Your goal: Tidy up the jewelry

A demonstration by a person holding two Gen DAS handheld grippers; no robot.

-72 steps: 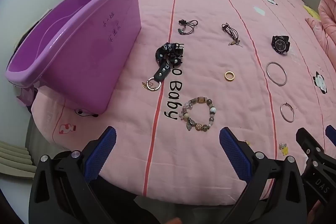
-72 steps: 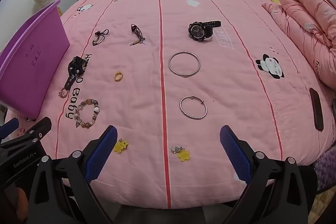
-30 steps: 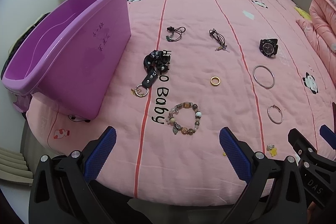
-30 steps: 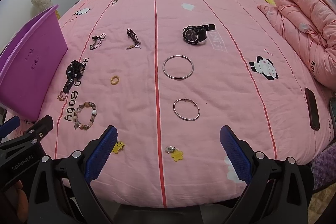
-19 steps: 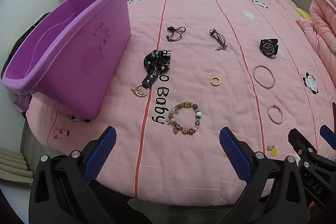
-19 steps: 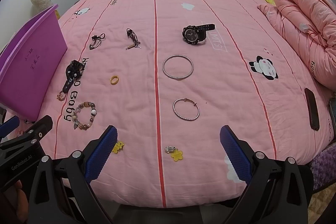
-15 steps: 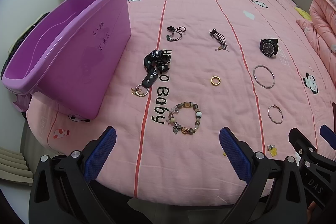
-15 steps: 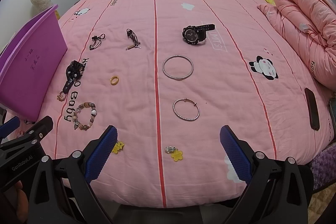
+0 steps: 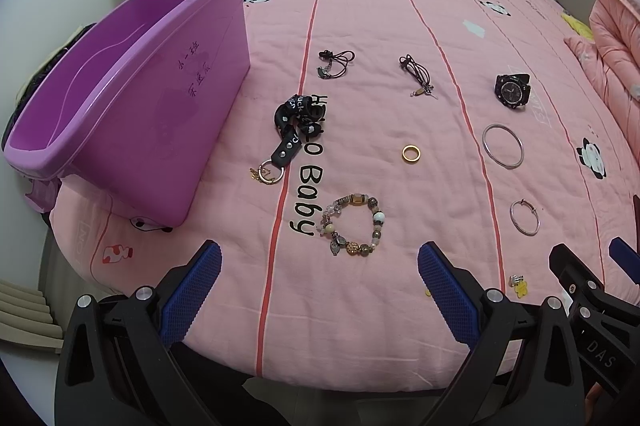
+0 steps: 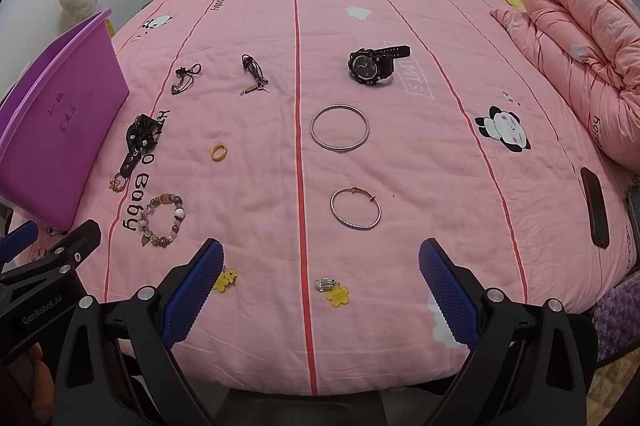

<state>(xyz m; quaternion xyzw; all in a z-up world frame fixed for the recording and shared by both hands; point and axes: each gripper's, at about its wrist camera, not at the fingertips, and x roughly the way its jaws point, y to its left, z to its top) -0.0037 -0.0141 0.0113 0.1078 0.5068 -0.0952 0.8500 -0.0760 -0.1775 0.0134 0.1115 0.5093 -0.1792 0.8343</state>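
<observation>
Both the left gripper (image 9: 320, 266) and right gripper (image 10: 320, 266) hover with jaws wide apart, holding nothing. Nothing is sorted yet: the beaded bracelet (image 9: 354, 224) lies nearest, at twelve o'clock; the purple bin (image 9: 120, 98) stands at ten. A descent onto the bracelet looks next.

Each black claw (image 9: 320, 278) (image 10: 320, 278) has 2 blue textured pads and silver screws.

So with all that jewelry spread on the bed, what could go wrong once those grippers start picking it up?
The gold ring and thin bangle lie flat on the soft quilt, so the fingers may pinch fabric or slip off. The yellow flower charm sits near the bed's edge and could get knocked off. The purple bin rests tilted and might shift.
</observation>
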